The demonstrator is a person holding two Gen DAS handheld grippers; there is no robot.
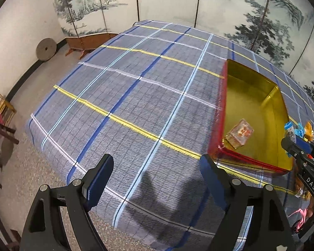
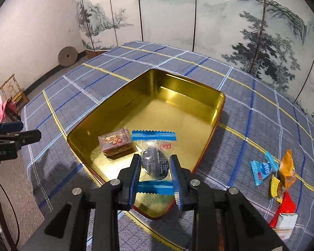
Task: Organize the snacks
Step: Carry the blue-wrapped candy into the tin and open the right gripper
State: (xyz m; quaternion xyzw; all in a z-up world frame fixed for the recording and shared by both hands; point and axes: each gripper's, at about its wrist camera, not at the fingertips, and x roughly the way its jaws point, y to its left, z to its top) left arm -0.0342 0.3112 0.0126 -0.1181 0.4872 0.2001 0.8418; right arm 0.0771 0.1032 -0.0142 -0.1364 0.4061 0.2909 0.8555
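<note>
- Right claw (image 2: 155, 176) is clamped on a clear packet (image 2: 155, 156) with blue crimped ends and a dark oval snack inside; its blue pads press the packet from both sides; the packet hangs over the near corner of the tin (image 2: 218, 104)
- Left claw (image 1: 155, 179) stands wide apart with nothing between its fingers; it hangs above bare checked cloth (image 1: 125, 87), left of the tin (image 1: 224, 96); in the right wrist view its tip (image 2: 21, 135) shows at the left edge, well apart from the tin
- The tin is open, gold inside and red outside; it sits on the cloth-covered tabletop (image 2: 251, 108)
- One small wrapped box (image 2: 115, 142) with red print lies inside the tin near its front corner, just beside the held packet; the left wrist view shows it too (image 1: 239, 133)
- More snacks lie on the cloth to the right of the tin, apart from it: a blue packet (image 2: 262, 170), an orange one (image 2: 287, 169), a yellow one (image 2: 274, 186), a red one (image 2: 285, 206); they touch or overlap in a loose heap
- A painted folding screen (image 2: 167, 16) stands behind the tabletop; a round stone disc (image 2: 67, 56) leans at the wall on the left
</note>
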